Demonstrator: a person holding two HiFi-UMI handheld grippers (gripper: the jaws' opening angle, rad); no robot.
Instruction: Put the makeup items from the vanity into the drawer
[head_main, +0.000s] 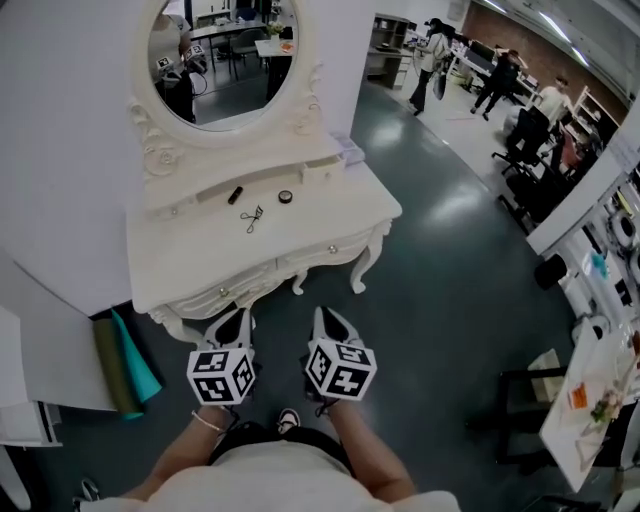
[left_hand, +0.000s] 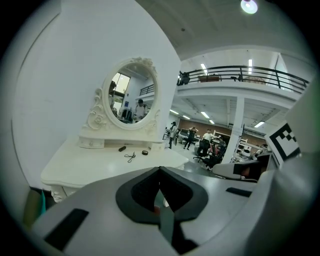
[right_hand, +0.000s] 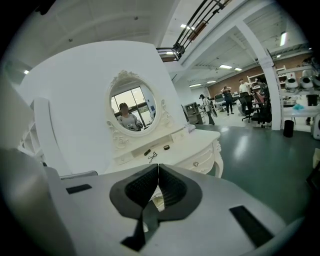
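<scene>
A white vanity (head_main: 190, 255) with an oval mirror (head_main: 222, 55) stands against the wall ahead of me. On its top lie a small black tube (head_main: 235, 195), an eyelash curler (head_main: 251, 218) and a round black compact (head_main: 285, 197). The same curler (right_hand: 153, 157) and compact (left_hand: 145, 152) show in the gripper views. The front drawers (head_main: 332, 250) with round knobs are closed. My left gripper (head_main: 238, 318) and right gripper (head_main: 325, 315) hover side by side over the floor just short of the vanity's front edge. Both are shut with nothing between the jaws: the left gripper (left_hand: 160, 170) and the right gripper (right_hand: 158, 166).
Green and olive rolls (head_main: 130, 365) lean on the floor left of the vanity. A small white box (head_main: 320, 168) sits at the vanity's back right. A black frame (head_main: 520, 400) and a cluttered table (head_main: 590, 400) stand at the right. Several people (head_main: 495, 80) stand far off.
</scene>
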